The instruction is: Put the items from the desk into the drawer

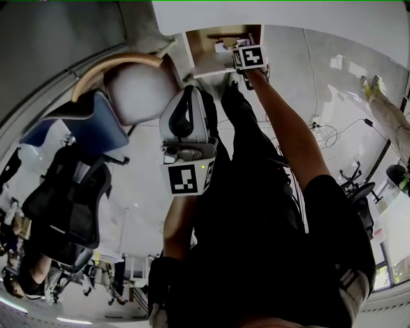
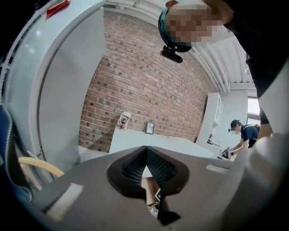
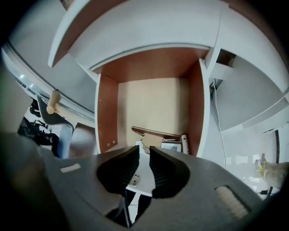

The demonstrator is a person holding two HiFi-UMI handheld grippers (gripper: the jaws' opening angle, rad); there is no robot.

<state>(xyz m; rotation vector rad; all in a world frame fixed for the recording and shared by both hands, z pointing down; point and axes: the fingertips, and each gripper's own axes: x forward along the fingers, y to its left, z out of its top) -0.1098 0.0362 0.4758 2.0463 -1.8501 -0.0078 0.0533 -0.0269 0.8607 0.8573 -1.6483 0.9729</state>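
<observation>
The open drawer point(image 3: 153, 99) has brown sides and a pale wooden floor. At its near end lie a flat brown item point(image 3: 156, 132), a small white box point(image 3: 171, 145) and a white stick-shaped item point(image 3: 184, 143). My right gripper point(image 3: 144, 151) hangs just above the drawer's white front point(image 3: 137, 178), its jaws a narrow gap apart with nothing between them. The head view shows the drawer point(image 1: 205, 41) at the top with the right gripper point(image 1: 248, 56) at its edge. My left gripper point(image 1: 187, 122) is held up over my lap, pointing at a brick wall, jaws point(image 2: 146, 151) shut and empty.
A chair with a wooden arm and blue seat point(image 1: 102, 122) and a black office chair point(image 1: 64, 198) stand at the left. The white desk top point(image 1: 320, 16) runs above the drawer. Cables point(image 1: 327, 131) lie on the floor at the right. Another person point(image 2: 244, 133) works far off.
</observation>
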